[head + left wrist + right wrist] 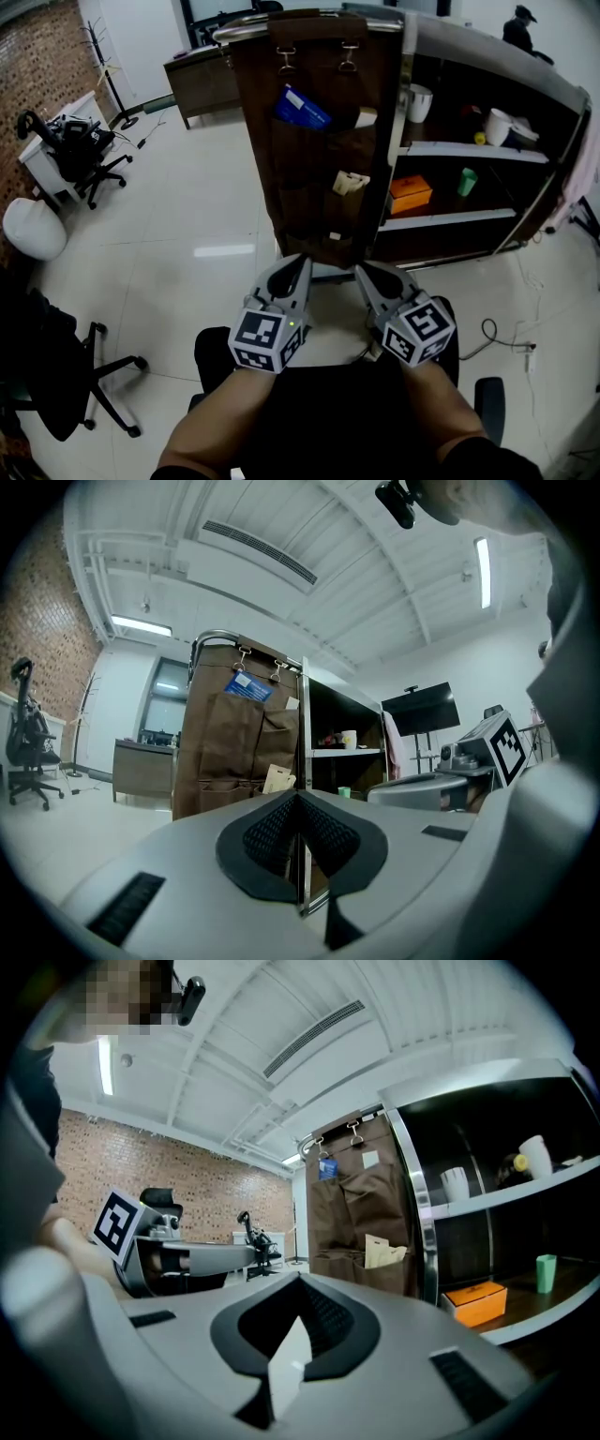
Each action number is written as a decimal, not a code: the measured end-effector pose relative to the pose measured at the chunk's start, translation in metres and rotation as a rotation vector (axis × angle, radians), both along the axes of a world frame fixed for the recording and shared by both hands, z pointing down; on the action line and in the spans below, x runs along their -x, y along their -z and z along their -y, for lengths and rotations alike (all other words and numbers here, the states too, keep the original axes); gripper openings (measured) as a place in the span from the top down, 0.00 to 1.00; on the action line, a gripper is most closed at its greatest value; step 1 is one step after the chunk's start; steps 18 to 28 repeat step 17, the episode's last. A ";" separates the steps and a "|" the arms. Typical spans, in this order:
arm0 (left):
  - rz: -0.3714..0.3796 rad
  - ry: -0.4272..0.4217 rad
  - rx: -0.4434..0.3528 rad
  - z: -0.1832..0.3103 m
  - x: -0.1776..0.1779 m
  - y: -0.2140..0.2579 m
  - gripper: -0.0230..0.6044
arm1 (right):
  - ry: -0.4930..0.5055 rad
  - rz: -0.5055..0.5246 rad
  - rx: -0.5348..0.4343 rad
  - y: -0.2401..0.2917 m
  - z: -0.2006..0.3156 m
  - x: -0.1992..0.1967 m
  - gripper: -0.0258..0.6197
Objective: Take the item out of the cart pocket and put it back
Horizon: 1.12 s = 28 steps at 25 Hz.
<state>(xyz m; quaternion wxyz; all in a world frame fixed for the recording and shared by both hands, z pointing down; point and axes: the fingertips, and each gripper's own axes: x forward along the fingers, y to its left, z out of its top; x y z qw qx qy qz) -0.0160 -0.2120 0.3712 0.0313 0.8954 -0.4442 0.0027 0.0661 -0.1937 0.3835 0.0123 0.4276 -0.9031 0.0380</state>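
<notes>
Brown pocket panel (314,178), blue item (302,108) in top pocket, left gripper (303,262) and right gripper (361,272) jaws pressed together, empty

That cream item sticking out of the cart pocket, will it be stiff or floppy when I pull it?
Probably fairly stiff: the cream item stands above its pocket without drooping. Likely light, since it looks thin. The hanging brown organizer may sway as it slides.

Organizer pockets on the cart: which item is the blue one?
The flat packet highest up, just under the clips; the lower item is cream.
</notes>
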 end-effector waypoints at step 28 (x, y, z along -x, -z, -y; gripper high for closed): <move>0.007 -0.009 -0.008 -0.001 -0.004 0.001 0.96 | 0.003 -0.021 -0.008 -0.001 -0.003 0.003 0.95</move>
